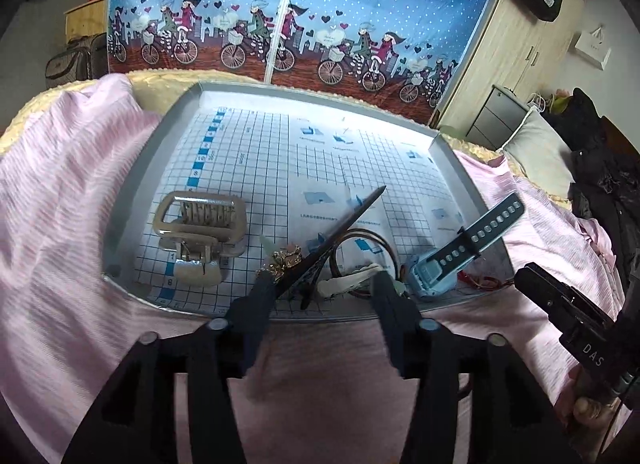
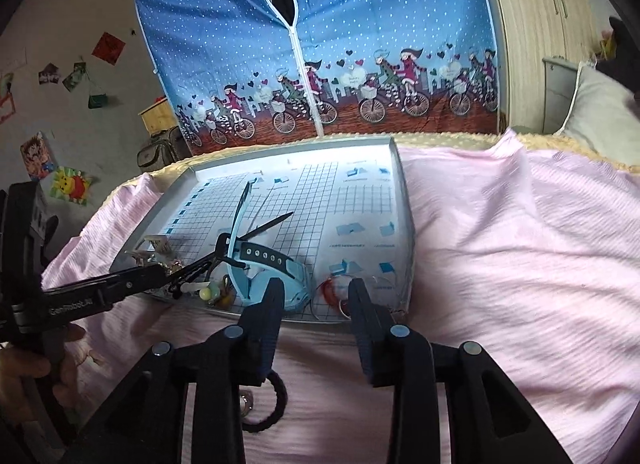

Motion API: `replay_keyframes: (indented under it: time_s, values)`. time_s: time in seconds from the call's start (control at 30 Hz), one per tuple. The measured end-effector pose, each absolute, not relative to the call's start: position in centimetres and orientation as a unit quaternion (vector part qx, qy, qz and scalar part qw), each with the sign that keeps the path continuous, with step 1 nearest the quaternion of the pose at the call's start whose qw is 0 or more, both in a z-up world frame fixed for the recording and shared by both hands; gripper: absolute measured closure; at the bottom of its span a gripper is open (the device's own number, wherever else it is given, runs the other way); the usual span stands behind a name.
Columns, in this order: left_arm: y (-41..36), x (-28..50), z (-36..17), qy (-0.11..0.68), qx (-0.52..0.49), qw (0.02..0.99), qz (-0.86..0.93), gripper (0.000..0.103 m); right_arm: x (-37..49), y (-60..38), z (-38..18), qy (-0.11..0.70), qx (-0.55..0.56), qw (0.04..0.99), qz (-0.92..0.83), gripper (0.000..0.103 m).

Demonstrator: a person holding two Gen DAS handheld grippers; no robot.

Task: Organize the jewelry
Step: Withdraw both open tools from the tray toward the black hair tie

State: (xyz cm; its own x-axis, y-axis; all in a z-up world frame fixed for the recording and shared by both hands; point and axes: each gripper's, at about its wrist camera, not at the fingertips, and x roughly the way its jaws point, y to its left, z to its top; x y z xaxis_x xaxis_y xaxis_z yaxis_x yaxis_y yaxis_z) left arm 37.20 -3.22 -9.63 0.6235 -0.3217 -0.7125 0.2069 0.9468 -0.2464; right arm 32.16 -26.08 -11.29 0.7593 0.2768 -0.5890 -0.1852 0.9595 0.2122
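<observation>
Down at six o'clock in our left wrist view, the left tool [image 1: 322, 284] has its jaws spread wide, holding nothing, tips just over the near rim of the grey tray [image 1: 132, 192]. Between those tips we see a white hair clip [image 1: 348, 284] and a dark pointed hairpin [image 1: 340, 232] with a gold ornament [image 1: 286, 260], its tip aimed at one o'clock. Behind them loops a brown bangle [image 1: 368, 240]. Over at three o'clock of the tool lies a light blue watch [image 1: 436, 276], its dark strap angled up over the tray's right rim. At ten o'clock sits a pale claw clip [image 1: 198, 232] on the tray's gridded liner.

From our right wrist view, the right tool [image 2: 314, 296] is also spread wide and empty, tips at the tray's near edge, the left finger just in front of the watch, a red thread bracelet [image 2: 332, 288] showing between them. Right under this tool, at six o'clock, a black hair tie [image 2: 272, 404] rests on the pink bedspread [image 2: 500, 264]. Further back, at twelve o'clock, hangs a blue wardrobe cover [image 2: 360, 24] printed with cyclists.
</observation>
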Motion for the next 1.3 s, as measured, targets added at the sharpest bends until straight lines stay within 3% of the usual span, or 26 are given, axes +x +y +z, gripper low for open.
replay_keyframes:
  time_s: [0.07, 0.1, 0.2, 0.37, 0.57, 0.9, 1.3]
  values:
    - [-3.1, 36.1, -8.6, 0.392, -0.071, 0.905, -0.148, 0.024, 31.5, -26.1, -10.7, 0.314, 0.064, 0.94, 0.118, 0.063]
    - [-3.0, 35.7, -8.0, 0.384, -0.071, 0.908, -0.15, 0.016, 31.1, -26.1, -10.4, 0.31, 0.062, 0.942, 0.115, 0.054]
    - [-2.7, 33.6, -6.1, 0.346, -0.061, 0.924, -0.151, 0.004, 29.5, -26.1, -9.1, 0.288, 0.057, 0.949, 0.113, 0.029]
    - [-2.3, 29.7, -2.4, 0.27, -0.045, 0.952, -0.14, 0.002, 26.4, -26.3, -6.8, 0.245, 0.055, 0.962, 0.111, 0.001]
    - [-1.4, 25.2, -0.1, 0.218, -0.03, 0.97, -0.103, 0.002, 22.7, -26.1, -4.3, 0.192, 0.042, 0.975, 0.106, 0.0]
    - [-0.1, 17.5, 0.0, 0.196, -0.039, 0.975, -0.092, 0.002, 16.1, -25.0, -3.2, 0.158, 0.024, 0.982, 0.1, 0.0]
    - [0.1, 11.8, -1.5, 0.214, -0.039, 0.972, -0.083, 0.002, 9.7, -23.5, -4.5, 0.186, 0.009, 0.979, 0.082, 0.0]
